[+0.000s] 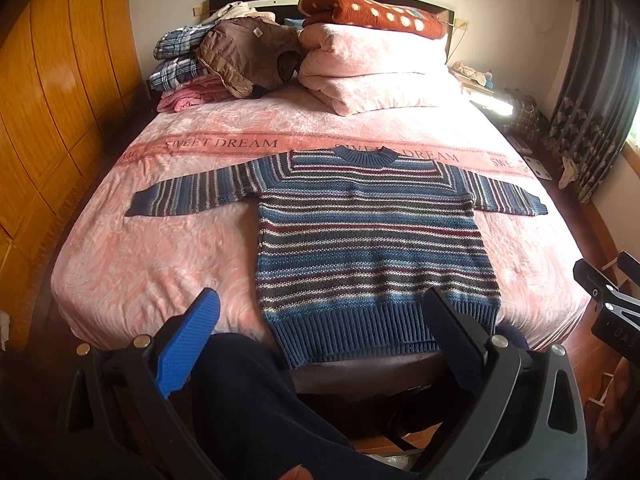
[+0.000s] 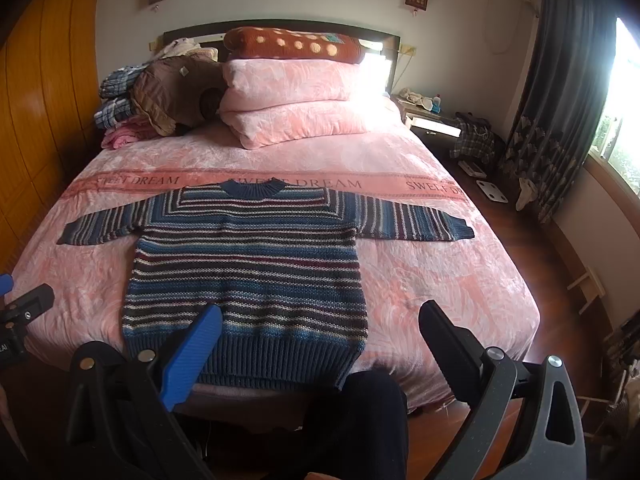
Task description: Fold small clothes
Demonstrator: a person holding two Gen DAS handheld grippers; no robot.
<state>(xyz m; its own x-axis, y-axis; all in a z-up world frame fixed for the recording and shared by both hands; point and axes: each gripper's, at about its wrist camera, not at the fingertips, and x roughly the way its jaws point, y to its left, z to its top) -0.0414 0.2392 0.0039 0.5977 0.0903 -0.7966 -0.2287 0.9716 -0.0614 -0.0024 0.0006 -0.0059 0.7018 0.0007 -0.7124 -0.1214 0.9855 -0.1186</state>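
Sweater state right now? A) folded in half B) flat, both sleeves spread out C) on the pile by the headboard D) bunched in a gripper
B: the sweater lies flat on the bed with both sleeves out to the sides; the left gripper and right gripper are open and hold nothing.

We've got open bed (image 1: 140, 264) on both sides of the sweater (image 1: 372, 240); clutter's only at the frame's top: folded quilt (image 1: 372, 76), clothes pile (image 1: 224, 60).
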